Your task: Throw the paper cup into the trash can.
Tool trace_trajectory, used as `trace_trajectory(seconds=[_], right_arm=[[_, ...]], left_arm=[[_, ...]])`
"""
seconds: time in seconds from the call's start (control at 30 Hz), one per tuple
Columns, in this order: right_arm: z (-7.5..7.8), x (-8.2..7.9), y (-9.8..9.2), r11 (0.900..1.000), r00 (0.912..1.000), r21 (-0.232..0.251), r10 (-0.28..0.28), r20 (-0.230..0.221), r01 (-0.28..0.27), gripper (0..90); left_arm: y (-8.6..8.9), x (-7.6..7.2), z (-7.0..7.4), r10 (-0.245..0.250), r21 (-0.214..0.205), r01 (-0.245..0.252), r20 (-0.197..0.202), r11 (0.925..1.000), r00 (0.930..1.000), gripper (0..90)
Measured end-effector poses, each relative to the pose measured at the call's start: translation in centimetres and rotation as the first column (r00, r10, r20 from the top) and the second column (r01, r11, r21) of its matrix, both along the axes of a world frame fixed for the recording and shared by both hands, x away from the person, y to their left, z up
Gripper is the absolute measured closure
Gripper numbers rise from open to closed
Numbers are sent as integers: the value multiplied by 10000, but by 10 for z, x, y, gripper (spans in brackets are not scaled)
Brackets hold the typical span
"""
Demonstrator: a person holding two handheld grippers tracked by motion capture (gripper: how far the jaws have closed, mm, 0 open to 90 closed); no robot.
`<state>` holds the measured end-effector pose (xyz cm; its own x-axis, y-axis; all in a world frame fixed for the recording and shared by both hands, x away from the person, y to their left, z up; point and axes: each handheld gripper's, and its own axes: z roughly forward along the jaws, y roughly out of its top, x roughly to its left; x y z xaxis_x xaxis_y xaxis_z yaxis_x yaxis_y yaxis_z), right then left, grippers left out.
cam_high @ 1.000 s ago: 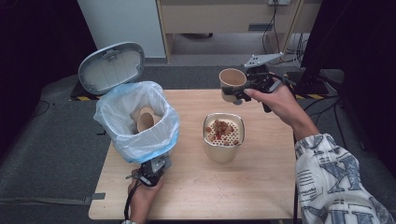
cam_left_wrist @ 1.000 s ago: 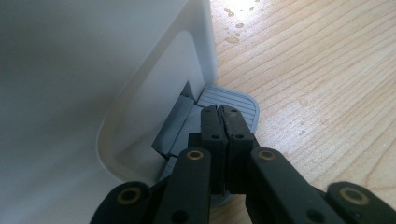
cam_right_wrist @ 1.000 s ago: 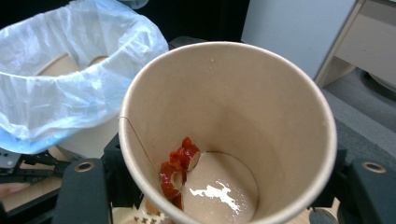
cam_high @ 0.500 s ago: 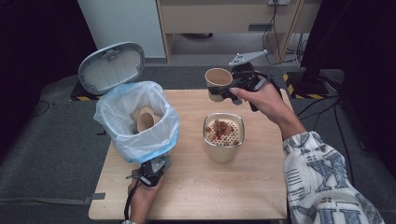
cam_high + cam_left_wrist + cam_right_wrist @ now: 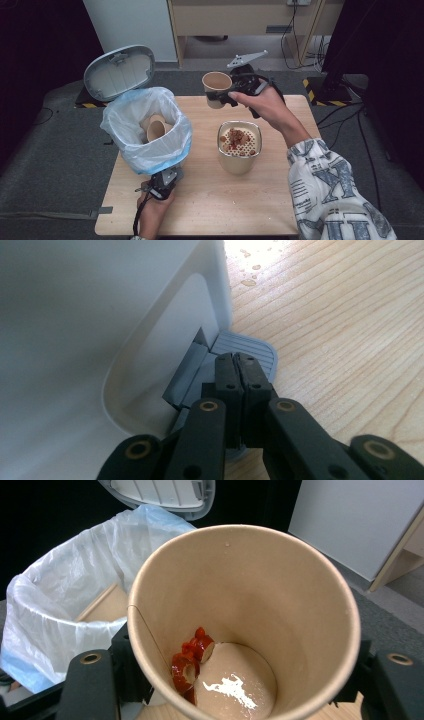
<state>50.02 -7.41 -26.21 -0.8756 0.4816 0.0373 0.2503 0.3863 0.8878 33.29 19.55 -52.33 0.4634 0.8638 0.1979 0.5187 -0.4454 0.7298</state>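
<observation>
Black jaws of the right gripper (image 5: 226, 95) clamp a paper cup (image 5: 216, 88) by its wall, held in the air over the table's (image 5: 280, 210) far edge beside the lined pedal bin (image 5: 145, 131). Light and thin-walled, it would crush under hard squeezing; red scraps (image 5: 192, 657) and white dregs could spill. The left gripper (image 5: 239, 371), fully closed, presses the bin's pedal (image 5: 252, 349). No writing is legible.

Black two-jaw grippers with brass-coloured pivot screws; grey three-cornered plate atop the right gripper (image 5: 225, 95); black cable trailing from the left gripper (image 5: 161, 184); white sleeve (image 5: 327, 187) patterned grey-blue.
</observation>
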Motion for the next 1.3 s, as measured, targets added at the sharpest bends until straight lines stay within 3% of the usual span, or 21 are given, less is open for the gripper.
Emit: trace_trajectory(seconds=[0.57,1.3], right_arm=[[9,1,53,9982,9984,286,534,-193,-529,315],[4,-3,96,9945,9946,417,980,-354,-965,312]], left_arm=[[0,0,0,-14,-7,14,0,10000,10000,879],[0,0,0,23,-7,-23,-9,10000,10000,879]])
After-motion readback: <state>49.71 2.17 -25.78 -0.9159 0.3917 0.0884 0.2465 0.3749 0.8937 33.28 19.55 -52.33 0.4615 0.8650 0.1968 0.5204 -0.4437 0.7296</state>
